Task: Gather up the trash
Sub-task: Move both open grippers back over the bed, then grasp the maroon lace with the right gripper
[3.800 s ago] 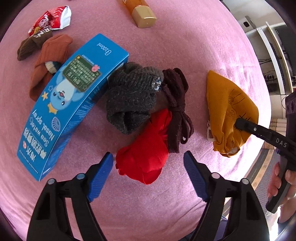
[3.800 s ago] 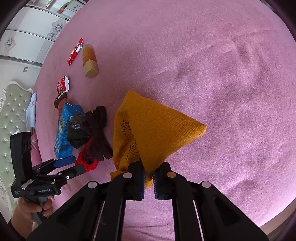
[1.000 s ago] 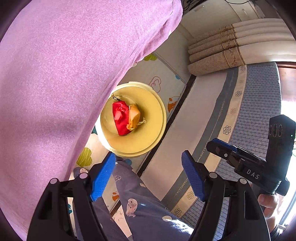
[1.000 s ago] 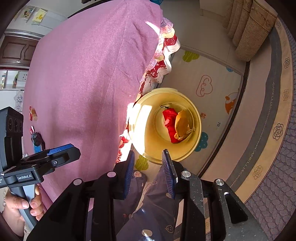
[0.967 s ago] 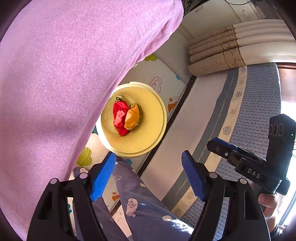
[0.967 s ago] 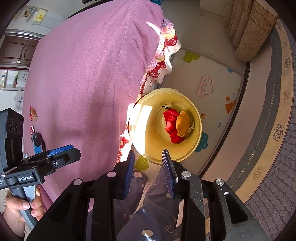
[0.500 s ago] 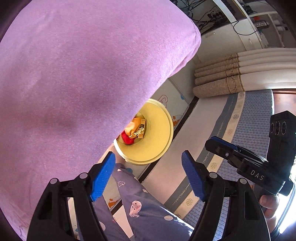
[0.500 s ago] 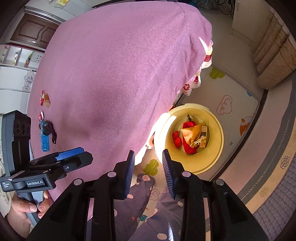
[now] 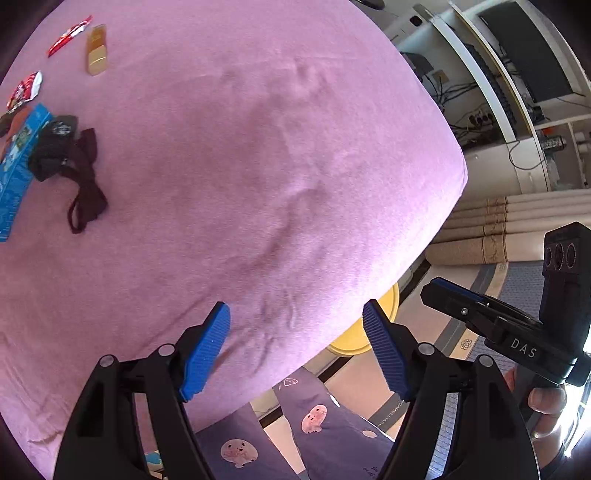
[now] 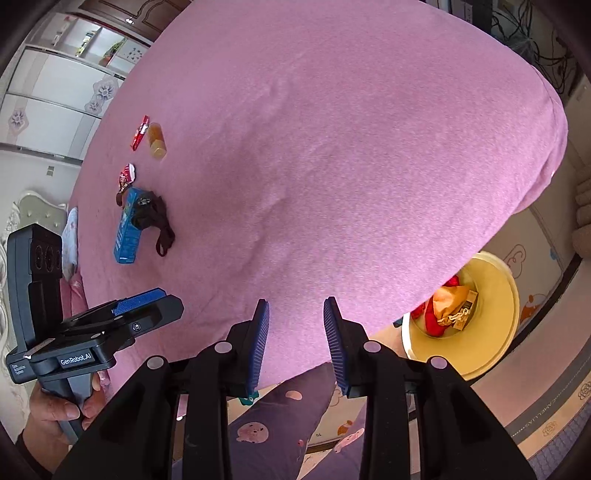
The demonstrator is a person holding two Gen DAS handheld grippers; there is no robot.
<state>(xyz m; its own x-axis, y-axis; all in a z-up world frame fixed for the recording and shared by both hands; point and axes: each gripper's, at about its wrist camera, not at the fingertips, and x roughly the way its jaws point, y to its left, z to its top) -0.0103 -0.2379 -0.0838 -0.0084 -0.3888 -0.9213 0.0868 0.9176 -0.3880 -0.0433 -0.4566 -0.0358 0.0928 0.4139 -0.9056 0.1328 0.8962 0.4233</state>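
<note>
Here, in the left wrist view, the left gripper [image 9: 296, 347] hangs over the near edge of a soft, wrinkled pink cloth [image 9: 258, 147] with its two ribbed blue pads spread wide and nothing between them. Far off at the left edge lie one blue cardboard box [image 9: 16, 162], partly cut off, one bunched dark grey knit sock [image 9: 51, 147] and one limp dark brown sock [image 9: 86, 177] touching it. Above them sit a crinkled red-and-white wrapper [image 9: 24, 90], a second thin red wrapper [image 9: 70, 35] and one small amber bottle [image 9: 97, 55] lying on its side. Only a sliver of the round yellow bin [image 9: 365, 332] shows past the cloth, its inside hidden. The right gripper [image 9: 454, 295] appears side-on at the right, so its opening is hard to judge there. In the right wrist view, the right gripper [image 10: 296, 345] has its pads parted and empty above the cloth's edge. The smooth plastic bin [image 10: 495, 332] stands on the floor at the right, half covered by the cloth, holding red cloth [image 10: 432, 317] and an orange cloth bundle [image 10: 452, 299]; other bits inside are too small to name. The same box [image 10: 127, 230], socks, two wrappers and bottle [image 10: 156, 140] lie well apart from the bin.
</note>
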